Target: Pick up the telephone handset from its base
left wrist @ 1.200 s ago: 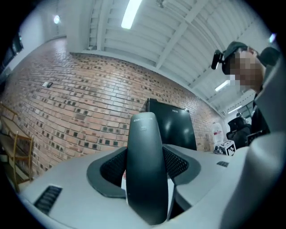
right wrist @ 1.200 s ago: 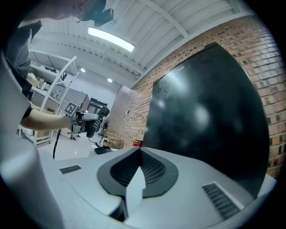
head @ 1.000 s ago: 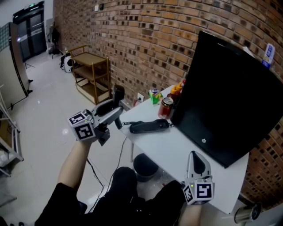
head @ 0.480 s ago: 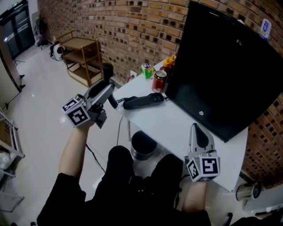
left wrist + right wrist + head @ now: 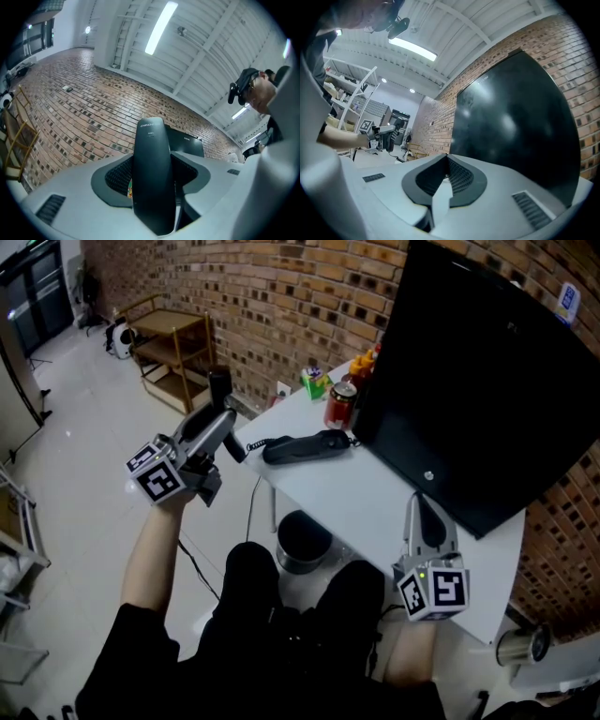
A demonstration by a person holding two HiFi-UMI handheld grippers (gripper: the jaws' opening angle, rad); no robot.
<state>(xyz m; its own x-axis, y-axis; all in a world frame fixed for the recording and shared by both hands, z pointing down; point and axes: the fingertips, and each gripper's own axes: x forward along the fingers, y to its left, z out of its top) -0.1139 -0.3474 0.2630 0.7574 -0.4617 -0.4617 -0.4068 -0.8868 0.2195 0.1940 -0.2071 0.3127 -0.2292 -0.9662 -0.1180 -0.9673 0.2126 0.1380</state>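
Observation:
In the head view my left gripper (image 5: 223, 426) hangs in the air off the white table's left edge (image 5: 251, 457), shut on the black telephone handset (image 5: 221, 390). The handset stands between its jaws, top end tilted upward. A coiled cord (image 5: 257, 443) runs from it to the black phone base (image 5: 306, 447) on the table. The left gripper view shows the handset (image 5: 152, 178) filling the gap between the jaws. My right gripper (image 5: 425, 512) rests over the table's near right part, shut, with nothing in it; its tips (image 5: 446, 161) meet.
A large black monitor (image 5: 487, 381) stands along the table's right side. A red can (image 5: 338, 407), a green carton (image 5: 312, 382) and orange bottles (image 5: 362, 362) sit at the far end. A black bin (image 5: 302, 542) stands under the table, with a wooden cart (image 5: 173, 357) by the brick wall.
The left gripper has tipped the handset a little more upright while staying beside the table. The right gripper has kept still.

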